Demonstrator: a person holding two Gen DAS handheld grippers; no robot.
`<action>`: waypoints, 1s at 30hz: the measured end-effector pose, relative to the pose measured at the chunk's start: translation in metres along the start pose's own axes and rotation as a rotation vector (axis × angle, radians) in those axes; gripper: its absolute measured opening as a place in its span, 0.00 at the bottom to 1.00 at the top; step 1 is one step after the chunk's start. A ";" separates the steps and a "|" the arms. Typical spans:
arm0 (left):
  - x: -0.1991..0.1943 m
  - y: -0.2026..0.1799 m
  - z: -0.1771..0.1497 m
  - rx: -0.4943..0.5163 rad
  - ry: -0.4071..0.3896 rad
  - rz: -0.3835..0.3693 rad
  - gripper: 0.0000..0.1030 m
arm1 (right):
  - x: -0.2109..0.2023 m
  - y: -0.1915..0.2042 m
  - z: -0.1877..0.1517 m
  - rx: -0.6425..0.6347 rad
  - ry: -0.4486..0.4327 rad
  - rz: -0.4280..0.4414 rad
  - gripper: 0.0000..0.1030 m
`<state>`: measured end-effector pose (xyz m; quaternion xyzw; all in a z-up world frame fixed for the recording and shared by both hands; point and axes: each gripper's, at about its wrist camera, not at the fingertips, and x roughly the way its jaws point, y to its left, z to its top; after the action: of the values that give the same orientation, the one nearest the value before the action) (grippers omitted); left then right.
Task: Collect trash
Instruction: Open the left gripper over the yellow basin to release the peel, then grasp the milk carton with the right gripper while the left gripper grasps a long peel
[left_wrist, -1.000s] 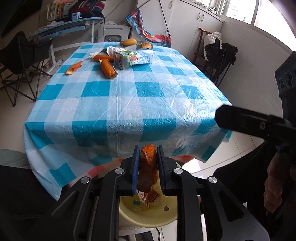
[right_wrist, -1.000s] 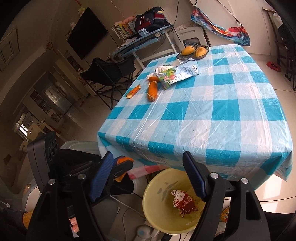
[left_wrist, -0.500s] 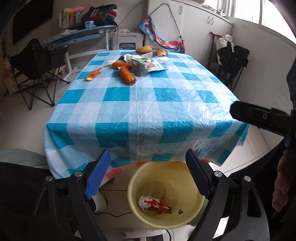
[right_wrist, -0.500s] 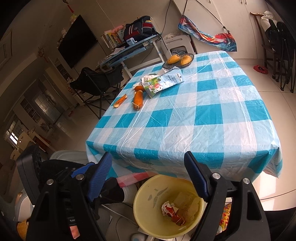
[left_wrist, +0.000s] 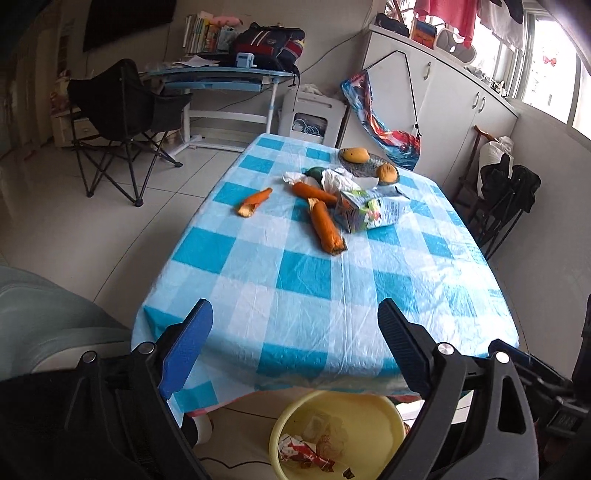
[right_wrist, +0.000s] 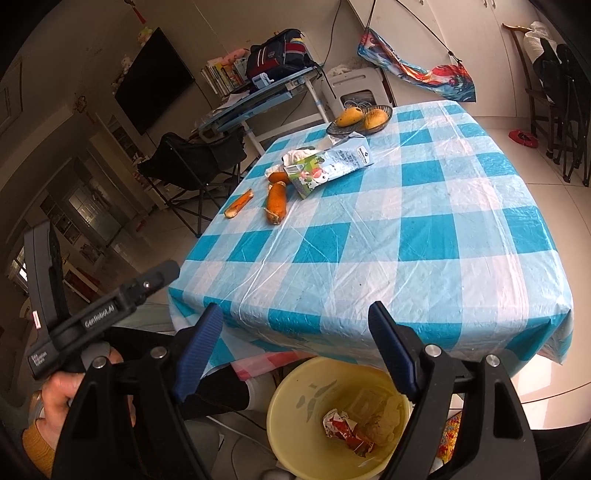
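A yellow bin (left_wrist: 384, 413) (right_wrist: 291, 402) stands on the floor at the near edge of the blue-checked table (left_wrist: 303, 280) (right_wrist: 424, 236). It holds a red-white wrapper (left_wrist: 301, 452) (right_wrist: 341, 424) and peel. On the far part of the table lie orange peel pieces (left_wrist: 325, 227) (right_wrist: 277, 201), a smaller peel strip (left_wrist: 253, 202) (right_wrist: 238, 203), a crushed carton (left_wrist: 373, 210) (right_wrist: 328, 168) and a white crumpled paper (left_wrist: 332, 179). My left gripper (left_wrist: 293, 341) is open and empty above the bin. My right gripper (right_wrist: 295, 345) is open and empty beside it.
A dish with two mangoes (left_wrist: 354, 155) (right_wrist: 360, 118) sits at the table's far end. A black folding chair (left_wrist: 122, 118) and a desk (left_wrist: 221, 79) stand beyond the table on the left. Dark chairs (left_wrist: 506, 195) stand along the right wall.
My left gripper opened and let an orange peel fall into the bin, then rose and tilted up toward the table. The right gripper stayed open and lifted slightly.
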<state>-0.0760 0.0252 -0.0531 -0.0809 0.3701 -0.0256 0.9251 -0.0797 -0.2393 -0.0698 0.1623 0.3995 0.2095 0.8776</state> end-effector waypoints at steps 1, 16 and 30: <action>0.004 -0.001 0.007 0.007 -0.006 0.004 0.85 | 0.003 0.002 0.004 -0.014 0.003 -0.003 0.77; 0.058 0.026 0.033 -0.155 0.010 0.034 0.85 | 0.127 -0.013 0.130 0.192 0.008 -0.114 0.81; 0.069 0.028 0.039 -0.163 0.054 -0.027 0.85 | 0.181 -0.035 0.152 0.106 0.125 -0.155 0.84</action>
<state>0.0006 0.0507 -0.0776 -0.1599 0.3946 -0.0100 0.9048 0.1528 -0.1966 -0.1050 0.1638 0.4755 0.1291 0.8547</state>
